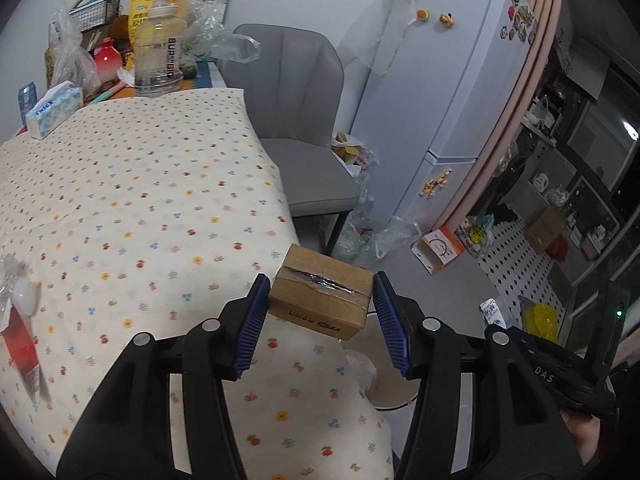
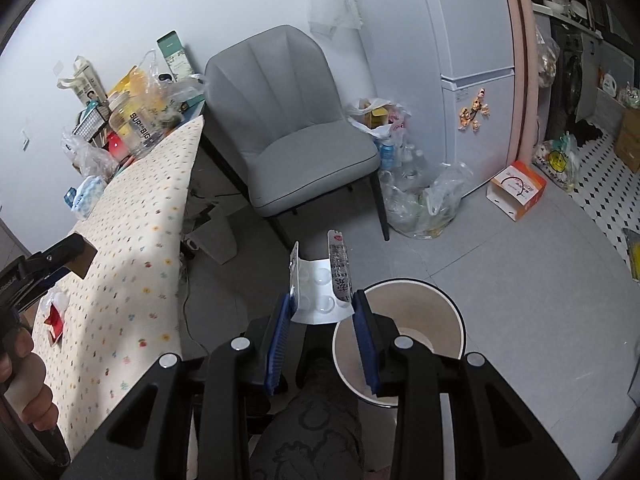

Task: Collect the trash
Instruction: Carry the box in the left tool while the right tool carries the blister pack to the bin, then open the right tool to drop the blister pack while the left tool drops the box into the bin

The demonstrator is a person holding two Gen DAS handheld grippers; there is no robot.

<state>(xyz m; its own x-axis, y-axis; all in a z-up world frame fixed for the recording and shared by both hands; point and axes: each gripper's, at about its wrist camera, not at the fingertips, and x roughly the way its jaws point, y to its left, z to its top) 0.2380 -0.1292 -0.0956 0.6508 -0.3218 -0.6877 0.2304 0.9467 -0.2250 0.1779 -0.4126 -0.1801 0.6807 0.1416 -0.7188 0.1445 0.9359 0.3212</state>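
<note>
Risk: the blister pack (image 2: 322, 292) is bowing between the pads of the right gripper (image 2: 323, 328); a thin, flexed card may be slipping out and landing beside the bin (image 2: 400, 334) rather than in it. The box (image 1: 320, 298) is riding skewed in the left gripper (image 1: 318, 320) above the table (image 1: 140, 200) edge. Both grippers are standing part-open, each clamping its item.
</note>
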